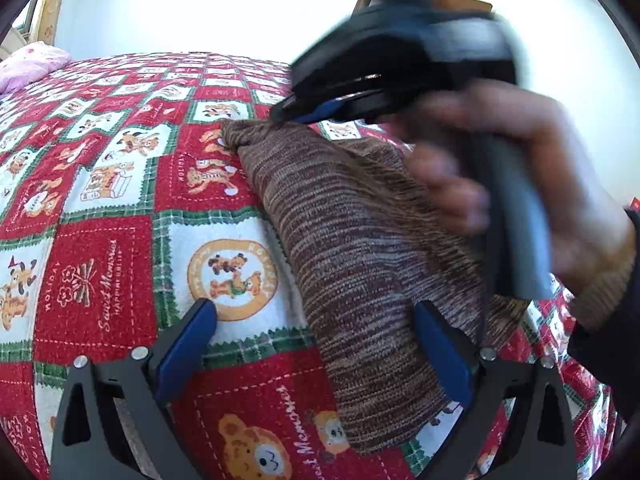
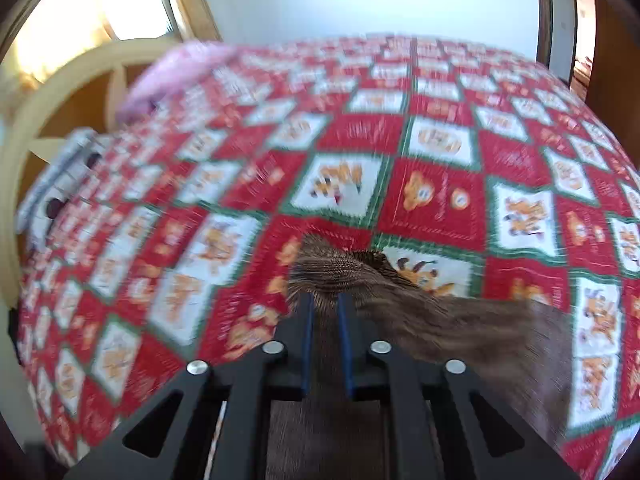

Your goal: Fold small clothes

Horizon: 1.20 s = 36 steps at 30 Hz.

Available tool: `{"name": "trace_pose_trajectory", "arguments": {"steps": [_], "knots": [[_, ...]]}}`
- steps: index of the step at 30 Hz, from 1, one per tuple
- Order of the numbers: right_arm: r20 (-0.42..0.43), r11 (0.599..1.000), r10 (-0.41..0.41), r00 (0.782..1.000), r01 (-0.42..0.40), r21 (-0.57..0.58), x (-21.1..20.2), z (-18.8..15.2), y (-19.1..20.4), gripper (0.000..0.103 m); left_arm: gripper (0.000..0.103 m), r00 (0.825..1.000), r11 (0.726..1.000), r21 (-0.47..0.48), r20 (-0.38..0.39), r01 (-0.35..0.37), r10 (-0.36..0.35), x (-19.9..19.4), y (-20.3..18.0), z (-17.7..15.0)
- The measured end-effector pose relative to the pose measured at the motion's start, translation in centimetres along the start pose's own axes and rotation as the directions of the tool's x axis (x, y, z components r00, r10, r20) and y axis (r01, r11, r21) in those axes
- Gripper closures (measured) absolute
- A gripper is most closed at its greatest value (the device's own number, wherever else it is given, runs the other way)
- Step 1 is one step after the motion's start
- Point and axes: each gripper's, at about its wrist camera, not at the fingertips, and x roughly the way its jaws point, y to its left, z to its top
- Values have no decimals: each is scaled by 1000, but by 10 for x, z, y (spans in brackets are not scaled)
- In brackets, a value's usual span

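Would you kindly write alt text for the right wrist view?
The right gripper is shut on a bunched brown knit garment, lifting it over a red, white and green holiday-print quilt. A pink pillow lies far left.

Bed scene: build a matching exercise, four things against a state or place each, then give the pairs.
Things:
1. Left gripper
2. Right gripper
3. Brown knit
4. Pink pillow

States or places:
A. far end of the quilt
B. jaws wide open
C. jaws shut on cloth
D. one end lifted, the rest on the quilt

Pairs: 1-B, 2-C, 3-D, 4-A
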Motion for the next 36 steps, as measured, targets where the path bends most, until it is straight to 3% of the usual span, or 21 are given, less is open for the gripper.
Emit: {"name": "trace_pose_trajectory", "arguments": {"steps": [3, 4, 6, 7, 8, 12, 14, 17, 21, 24, 28, 32, 36], "knots": [[-12, 993, 97, 995, -98, -64, -21, -24, 10, 88, 2, 1000, 1000, -18, 8, 17, -17, -1, 3, 1], [-58, 990, 109, 992, -114, -85, -17, -36, 14, 88, 2, 1000, 1000, -19, 9, 17, -17, -1, 2, 1], [-171, 994, 28, 985, -45, -99, 9, -57, 16, 88, 2, 1000, 1000, -18, 10, 16, -16, -1, 3, 1], [-173, 996, 39, 984, -53, -77, 17, -64, 12, 88, 2, 1000, 1000, -19, 10, 16, -16, 0, 3, 2], [-131, 995, 74, 989, -82, -53, 18, -66, 7, 88, 2, 1000, 1000, -25, 5, 16, -16, 0, 4, 2], [-129, 985, 168, 977, -163, 50, 14, -63, -10, 88, 2, 1000, 1000, -22, 0, 9, -10, 0, 2, 2], [-84, 987, 161, 983, -159, 33, -5, -65, -12, 84, 1, 1000, 1000, -12, 0, 1, -1, 1, 0, 2], [15, 985, 169, 985, -169, 22, -43, -74, -24, 59, 1, 1000, 1000, -24, 20, 2, -2, -2, 3, 2], [138, 986, 117, 983, -131, 99, -85, -88, -63, 57, 1, 997, 995, -83, 56, 49, -44, -7, 14, 1], [199, 969, 70, 978, -114, 220, -99, -101, -102, 57, 1, 993, 985, -150, 83, 90, -78, -10, 25, 2], [194, 927, 80, 978, -145, 347, -89, -115, -140, 57, 1, 998, 987, -155, 50, 47, -39, -5, 21, 9], [155, 919, 131, 979, -179, 353, -74, -121, -144, 57, 0, 1000, 992, -129, 9, 10, -9, 7, 13, 20], [149, 927, 106, 983, -152, 342, -65, -118, -145, 56, 0, 999, 995, -98, -41, -18, 14, 19, 7, 27]]}}
